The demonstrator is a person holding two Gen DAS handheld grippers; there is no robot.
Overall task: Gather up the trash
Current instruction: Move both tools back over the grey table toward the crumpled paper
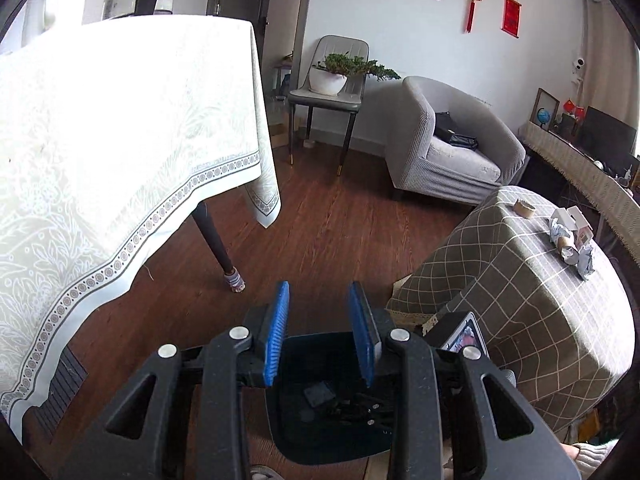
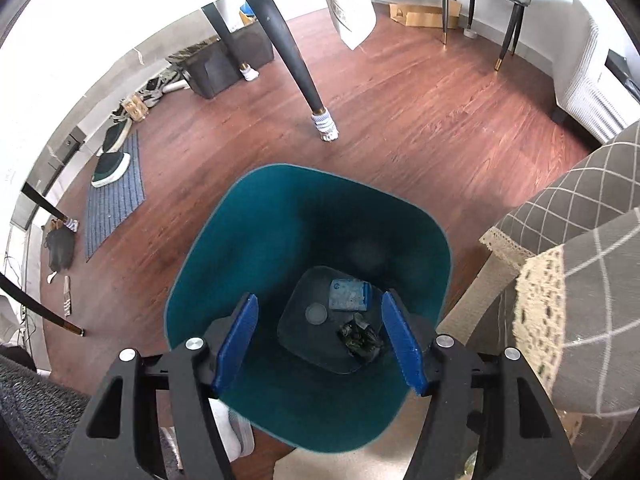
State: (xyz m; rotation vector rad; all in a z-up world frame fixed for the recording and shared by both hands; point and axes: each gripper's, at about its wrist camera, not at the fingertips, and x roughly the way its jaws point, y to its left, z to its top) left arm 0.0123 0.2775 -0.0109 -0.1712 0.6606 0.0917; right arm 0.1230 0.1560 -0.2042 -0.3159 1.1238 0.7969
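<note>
A teal trash bin (image 2: pixel 248 240) stands on the wood floor, seen from above in the right wrist view. On its bottom lie a blue flat packet (image 2: pixel 349 295), a round lid (image 2: pixel 316 313) and a crumpled dark wrapper (image 2: pixel 360 340). My right gripper (image 2: pixel 318 312) is open and empty, right above the bin's mouth. My left gripper (image 1: pixel 321 295) is open and empty, above the same bin (image 1: pixel 320 440). More trash lies on the checked low table: crumpled paper and cardboard tubes (image 1: pixel 572 242) and a tape roll (image 1: pixel 524 208).
A table with a white cloth (image 1: pixel 120 140) stands left, its dark leg (image 2: pixel 294 60) near the bin. The checked low table (image 1: pixel 520 300) is at the right. A grey armchair (image 1: pixel 452 148) and a chair with a plant (image 1: pixel 332 80) stand behind. Shoes and a mat (image 2: pixel 114 196) lie left.
</note>
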